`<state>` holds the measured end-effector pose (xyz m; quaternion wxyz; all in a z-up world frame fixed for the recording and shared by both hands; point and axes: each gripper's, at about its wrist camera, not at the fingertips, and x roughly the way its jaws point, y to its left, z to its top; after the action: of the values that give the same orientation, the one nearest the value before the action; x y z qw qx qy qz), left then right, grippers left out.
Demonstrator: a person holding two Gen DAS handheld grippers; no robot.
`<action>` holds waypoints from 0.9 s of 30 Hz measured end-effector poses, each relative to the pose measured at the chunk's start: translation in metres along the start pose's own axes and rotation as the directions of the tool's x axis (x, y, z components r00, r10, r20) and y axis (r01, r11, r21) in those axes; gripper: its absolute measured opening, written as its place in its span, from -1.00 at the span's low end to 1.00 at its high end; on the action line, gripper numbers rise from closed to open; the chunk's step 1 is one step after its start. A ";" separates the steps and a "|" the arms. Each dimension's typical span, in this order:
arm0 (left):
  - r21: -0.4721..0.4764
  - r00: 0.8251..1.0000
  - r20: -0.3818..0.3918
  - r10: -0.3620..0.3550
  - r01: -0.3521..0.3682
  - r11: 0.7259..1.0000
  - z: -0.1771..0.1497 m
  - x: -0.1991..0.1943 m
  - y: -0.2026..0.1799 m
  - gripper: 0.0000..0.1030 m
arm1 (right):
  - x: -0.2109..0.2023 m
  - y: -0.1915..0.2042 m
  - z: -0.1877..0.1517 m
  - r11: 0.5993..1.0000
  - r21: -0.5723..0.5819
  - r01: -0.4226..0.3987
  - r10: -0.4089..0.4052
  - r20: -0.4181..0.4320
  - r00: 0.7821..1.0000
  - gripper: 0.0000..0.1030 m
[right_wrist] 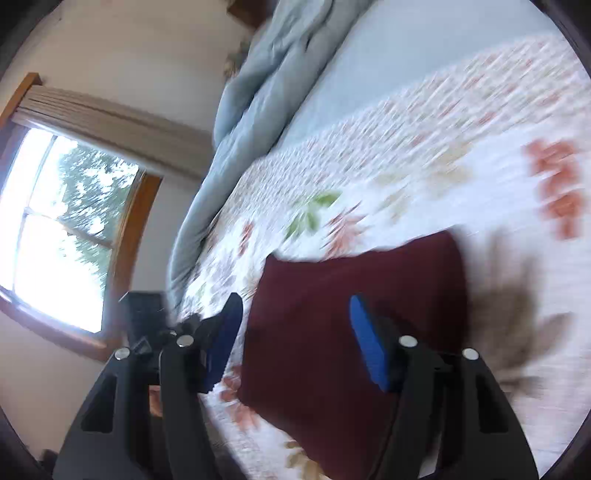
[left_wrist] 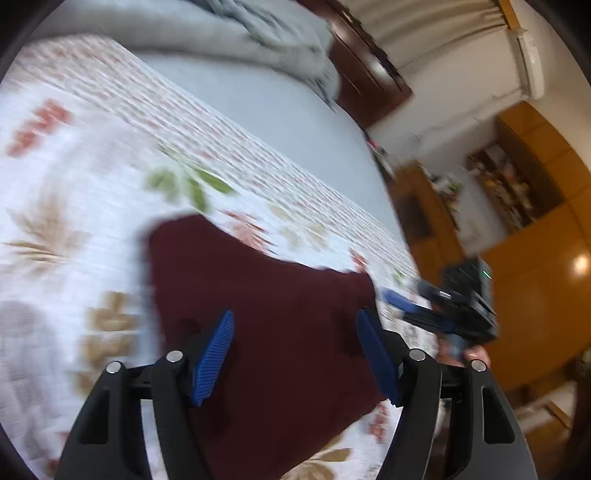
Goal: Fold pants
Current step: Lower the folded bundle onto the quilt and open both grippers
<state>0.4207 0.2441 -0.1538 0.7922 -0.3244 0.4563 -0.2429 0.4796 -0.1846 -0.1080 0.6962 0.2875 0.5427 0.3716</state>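
The pants [left_wrist: 266, 332] are dark red and lie folded in a flat block on the bed [left_wrist: 280, 122], on top of a flowered blanket [left_wrist: 74, 177].

The left tongs [left_wrist: 295, 350] stand apart. Their two blue pads [left_wrist: 216, 354] sit above the pants, one over the left part of the cloth and one near its right edge. Nothing is pinched between them.

The right tongs [right_wrist: 295, 339] stand apart too. One of their blue pads [right_wrist: 365, 343] is over the pants [right_wrist: 351, 332], and the other is just past the left edge of the cloth, over the blanket [right_wrist: 461, 147]. Nothing is pinched here either.

In the left view, the right tongs [left_wrist: 402, 302] show just beside the right edge of the pants, with a hand [left_wrist: 476, 356] behind them.

Both views are blurry.

Farther up the bed [right_wrist: 406, 48] there is a plain light blue sheet and a bunched-up grey-blue quilt [left_wrist: 236, 33]. The quilt [right_wrist: 258, 85] runs along the far side. A window [right_wrist: 62, 229] with a wooden frame and a curtain is on the wall in the right view. Wooden cupboards [left_wrist: 535, 236] stand at the side of the room in the left view.
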 end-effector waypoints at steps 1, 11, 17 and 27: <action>-0.015 1.000 -0.023 -0.006 0.006 1.000 0.004 0.016 0.003 0.35 | 0.018 -0.003 0.003 1.000 0.020 0.016 -0.016 -0.023 1.000 0.02; -0.189 0.995 0.068 -0.075 0.087 0.978 -0.003 0.013 0.041 0.22 | 0.012 -0.058 -0.011 0.988 0.131 0.083 -0.082 -0.017 0.997 -0.83; -0.072 0.983 0.132 -0.130 0.140 0.988 -0.056 -0.039 0.008 0.50 | -0.031 0.000 -0.064 0.999 -0.033 -0.007 0.007 -0.023 1.000 -0.52; -0.169 0.994 0.099 -0.056 0.072 0.983 -0.087 -0.030 0.019 0.50 | -0.055 -0.039 -0.105 0.989 0.100 0.111 -0.115 0.038 0.993 -0.47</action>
<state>0.3317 0.2519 -0.1828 0.7734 -0.4172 0.4273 -0.2123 0.3788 -0.2520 -0.1351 0.7130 0.2977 0.5604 0.2983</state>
